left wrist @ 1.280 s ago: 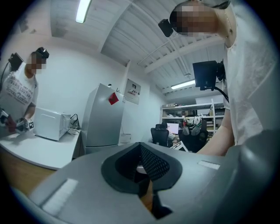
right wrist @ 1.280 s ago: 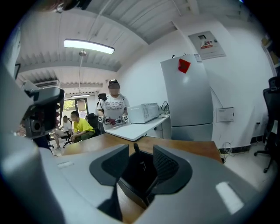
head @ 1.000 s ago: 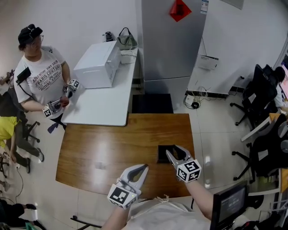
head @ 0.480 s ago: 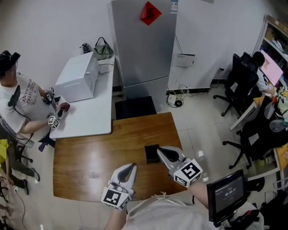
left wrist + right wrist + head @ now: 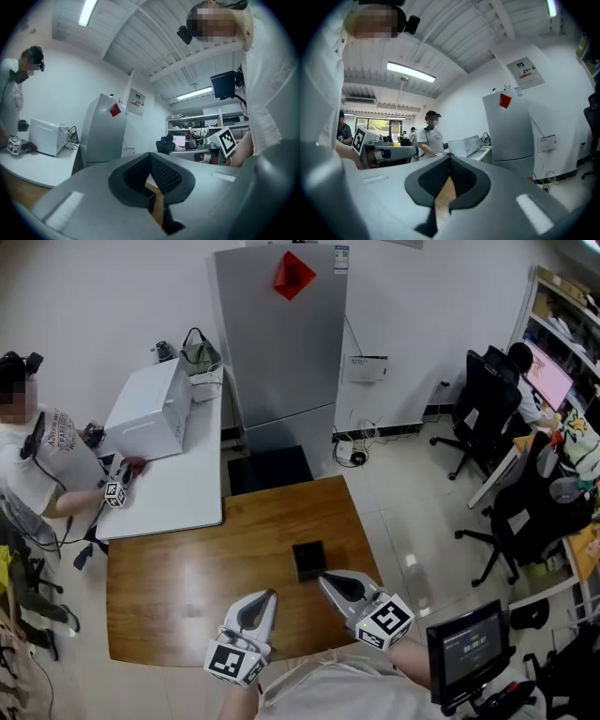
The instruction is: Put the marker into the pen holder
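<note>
A black square pen holder (image 5: 308, 561) stands on the brown wooden table (image 5: 187, 568), near its right end. My right gripper (image 5: 326, 578) is shut with nothing in it, its tips just in front of the holder; in the right gripper view the right gripper (image 5: 450, 157) shows closed jaws pointing level across the room. My left gripper (image 5: 266, 597) hovers over the table's near edge, left of the holder, also shut and empty; the left gripper (image 5: 150, 155) looks past its closed jaws at the room. No marker shows in any view.
Behind the wooden table stands a white table (image 5: 178, 488) with a white box-shaped appliance (image 5: 148, 409). A person (image 5: 42, 456) at its left holds other grippers. A grey refrigerator (image 5: 277, 343) is at the back; office chairs (image 5: 520, 512) and a monitor (image 5: 469, 645) stand to the right.
My right gripper's jaws have closed from open. Both grippers have drawn back toward my body, and the head view has swung so the table sits further left.
</note>
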A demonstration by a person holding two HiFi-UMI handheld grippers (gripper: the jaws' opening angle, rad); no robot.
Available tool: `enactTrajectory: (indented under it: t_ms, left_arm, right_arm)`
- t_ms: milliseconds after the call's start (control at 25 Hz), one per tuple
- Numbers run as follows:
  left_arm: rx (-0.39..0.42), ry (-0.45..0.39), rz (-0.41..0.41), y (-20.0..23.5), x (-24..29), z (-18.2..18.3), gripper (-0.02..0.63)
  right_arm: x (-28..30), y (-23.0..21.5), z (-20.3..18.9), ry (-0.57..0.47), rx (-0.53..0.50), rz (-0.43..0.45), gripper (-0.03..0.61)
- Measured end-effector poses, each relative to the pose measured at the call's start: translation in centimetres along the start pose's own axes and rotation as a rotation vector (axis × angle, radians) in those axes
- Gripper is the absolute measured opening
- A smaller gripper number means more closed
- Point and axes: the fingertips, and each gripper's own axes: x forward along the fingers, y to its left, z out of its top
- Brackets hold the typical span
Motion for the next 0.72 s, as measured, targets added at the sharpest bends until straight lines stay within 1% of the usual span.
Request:
enactTrajectory:
  t_ms: [120,280,360,440,560,640,720]
  left_arm:
    - [-0.011,0.003,-0.024,0.0,-0.9,-0.4,0.017]
    - [-0.030,0.028,-0.072,-0.8,-1.6,-1.8,0.015]
    - [-0.039,0.021,-0.094,-1.9,-1.5,-1.9,0.016]
    - [-0.030,0.003,-0.110,-3.0,-1.5,-1.4,0.015]
    - [-0.016,-0.004,-0.112,-4.0,-2.0,-1.3,0.015]
    - [-0.012,-0.005,-0.096,-4.6,-2.7,-1.4,0.015]
    - [-0.005,-0.009,-0.079,-5.7,-3.3,-1.4,0.015]
  right_arm:
    - [-0.3,0.9,-0.4,-0.001,0.004,-0.024,0.000]
    - [-1.1,2.6,-2.1,0.007,0.018,-0.011,0.000]
    - [-2.3,3.3,-3.0,0.027,0.033,-0.006,0.000]
    - [-3.0,3.8,-3.0,0.025,0.036,0.000,0.000]
    - [-3.9,4.8,-2.9,0.017,0.036,0.052,0.000]
    - [-4.7,5.7,-3.1,0.021,0.035,0.092,0.000]
    - [-5.9,6.1,-3.0,0.020,0.032,0.110,0.000]
